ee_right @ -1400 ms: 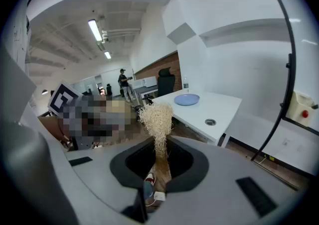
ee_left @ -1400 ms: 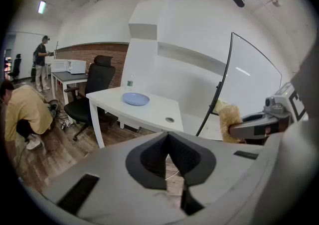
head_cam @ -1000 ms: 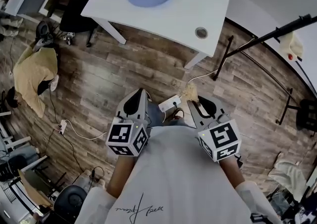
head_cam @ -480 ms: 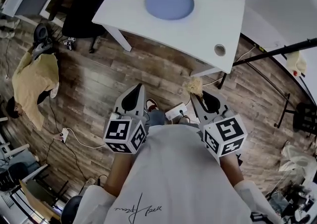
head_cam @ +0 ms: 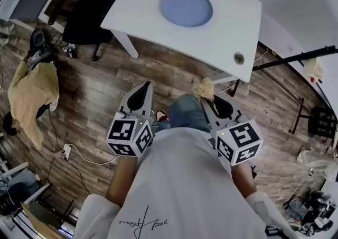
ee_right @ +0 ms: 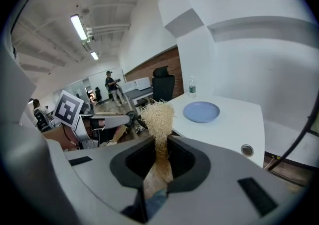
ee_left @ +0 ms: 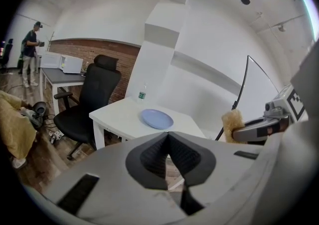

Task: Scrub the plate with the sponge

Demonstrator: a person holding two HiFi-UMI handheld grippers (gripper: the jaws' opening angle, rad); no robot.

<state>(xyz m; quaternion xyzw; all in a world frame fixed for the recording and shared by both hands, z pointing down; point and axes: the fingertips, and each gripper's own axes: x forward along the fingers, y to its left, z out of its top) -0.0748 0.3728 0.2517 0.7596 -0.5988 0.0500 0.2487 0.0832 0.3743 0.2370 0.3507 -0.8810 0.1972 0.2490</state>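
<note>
Right gripper view: the right gripper (ee_right: pixel 159 142) is pinching the sponge (ee_right: pixel 157 117). The left gripper (ee_left: pixel 167 137) is pressing its jaws together, empty. The plate (ee_right: pixel 201 111) is lying at table (ee_right: pixel 239 122) centre.

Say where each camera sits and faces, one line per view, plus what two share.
Head view: on head, steeply down at plate on table; shows shirt, left gripper, right gripper.
Left gripper view: on left gripper, along its shut jaws toward plate.
Right gripper view: on right gripper, along jaws shut on sponge, toward plate.
Shared: both gripper views show the plate.
</note>
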